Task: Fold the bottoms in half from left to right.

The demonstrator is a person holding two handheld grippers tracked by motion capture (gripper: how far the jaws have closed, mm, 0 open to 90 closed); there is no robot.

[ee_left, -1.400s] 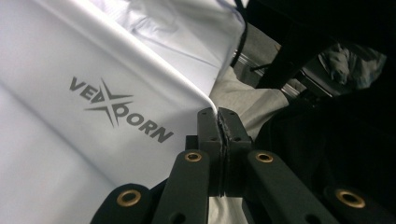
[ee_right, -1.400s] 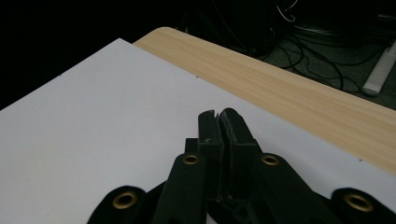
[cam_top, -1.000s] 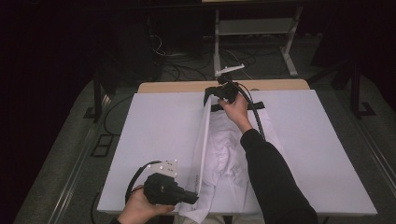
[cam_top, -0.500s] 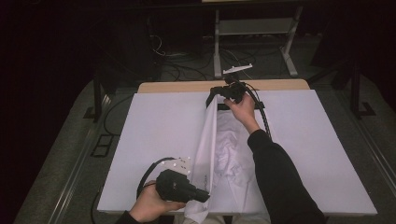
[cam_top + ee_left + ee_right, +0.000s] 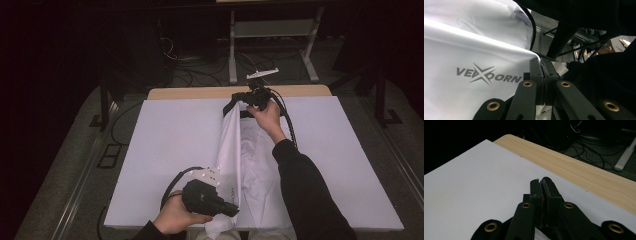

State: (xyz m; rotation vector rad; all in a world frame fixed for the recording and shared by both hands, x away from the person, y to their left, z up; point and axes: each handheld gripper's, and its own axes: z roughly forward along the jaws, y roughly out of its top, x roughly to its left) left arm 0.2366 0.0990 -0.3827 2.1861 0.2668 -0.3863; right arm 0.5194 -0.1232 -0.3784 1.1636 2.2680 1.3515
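With each pair of tongs clamped on one end, left tongs [image 5: 234, 210] and right tongs [image 5: 235, 103] stretch the white garment [image 5: 230, 150] taut above the worktop [image 5: 165, 140], presumably for folding.

Table [image 5: 165, 130]: garment [image 5: 250, 165] lies on its middle, running near edge to far edge. Left gripper [image 5: 231, 210] at garment's near end; right gripper [image 5: 235, 102] at far end. Stand [image 5: 272, 30] on floor behind table.
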